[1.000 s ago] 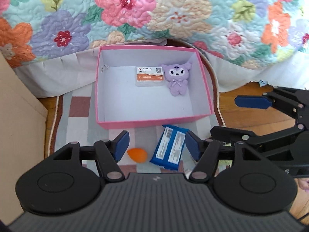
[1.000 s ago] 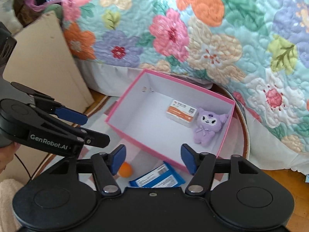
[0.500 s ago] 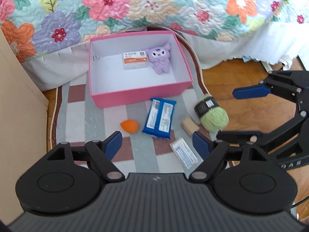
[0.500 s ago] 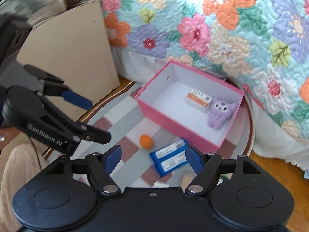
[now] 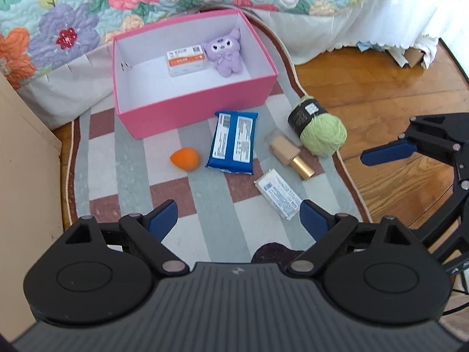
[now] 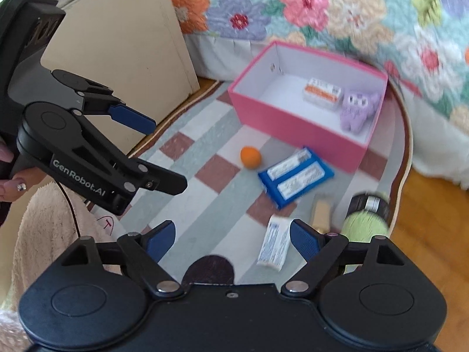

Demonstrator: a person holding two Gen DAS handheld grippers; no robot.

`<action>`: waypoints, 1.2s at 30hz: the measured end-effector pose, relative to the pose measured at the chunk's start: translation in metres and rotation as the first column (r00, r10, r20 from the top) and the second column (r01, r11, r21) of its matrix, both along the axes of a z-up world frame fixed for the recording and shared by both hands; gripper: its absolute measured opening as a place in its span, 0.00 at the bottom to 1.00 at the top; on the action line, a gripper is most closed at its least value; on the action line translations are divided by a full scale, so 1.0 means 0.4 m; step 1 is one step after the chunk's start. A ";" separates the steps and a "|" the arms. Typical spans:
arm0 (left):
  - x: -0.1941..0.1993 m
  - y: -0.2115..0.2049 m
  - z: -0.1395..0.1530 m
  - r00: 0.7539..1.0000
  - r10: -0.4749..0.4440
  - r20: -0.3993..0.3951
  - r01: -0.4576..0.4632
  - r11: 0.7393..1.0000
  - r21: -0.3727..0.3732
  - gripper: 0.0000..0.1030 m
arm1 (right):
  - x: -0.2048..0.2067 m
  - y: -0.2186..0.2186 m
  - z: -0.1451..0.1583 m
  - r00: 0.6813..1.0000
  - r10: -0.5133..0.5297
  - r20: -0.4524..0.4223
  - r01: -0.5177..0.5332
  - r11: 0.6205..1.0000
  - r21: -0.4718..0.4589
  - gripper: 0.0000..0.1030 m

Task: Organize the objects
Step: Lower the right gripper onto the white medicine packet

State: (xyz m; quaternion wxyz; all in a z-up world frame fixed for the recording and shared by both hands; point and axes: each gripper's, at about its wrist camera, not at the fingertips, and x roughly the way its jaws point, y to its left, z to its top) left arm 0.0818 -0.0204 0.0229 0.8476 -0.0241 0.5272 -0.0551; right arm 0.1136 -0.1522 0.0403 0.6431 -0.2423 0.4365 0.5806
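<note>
**Both grippers wide apart above the rug, nothing held**

Left gripper over the striped and checked rug, blue-padded jaws spread wide after just opening further, only bare rug between them. Right gripper likewise spread wide after just opening further, gripping nothing, the near end of a small white printed packet showing between its blue pads. Each gripper in view of the other's camera: the right one at the right edge of the left wrist view, the left one at the left of the right wrist view, held by a hand with painted nails.

Pink cardboard box with a white inside open on the rug's far part, close to the flowered quilt. Inside, against the far wall, a white carton with an orange band and, just beside it, a purple plush toy.

Outside the box, on the rug: an orange egg-shaped sponge near the front wall; a flat blue wrapped pack with white labels just beside it; a beige bottle with a gold cap lying on its side; a ball of light green yarn with a black band touching the bottle at the rug's edge; the white packet nearest the grippers.

Beige board upright at the rug's left side. Wooden floor to the right.
</note>
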 end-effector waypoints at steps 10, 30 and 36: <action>0.051 0.008 -0.150 1.000 0.022 0.008 -0.021 0.993 -0.115 0.89 | 0.034 -0.021 -0.154 1.000 -0.012 0.028 0.010 0.998 0.055 0.86; 0.190 -0.064 -0.389 0.999 -0.031 0.021 0.034 0.988 -0.152 0.82 | 0.018 0.011 -0.433 0.993 -0.014 0.117 0.015 1.000 -0.008 0.68; 0.200 -0.087 -0.432 0.993 -0.088 0.075 0.098 0.985 -0.139 0.73 | 0.029 0.005 -0.450 0.994 -0.051 0.099 0.051 0.999 -0.002 0.49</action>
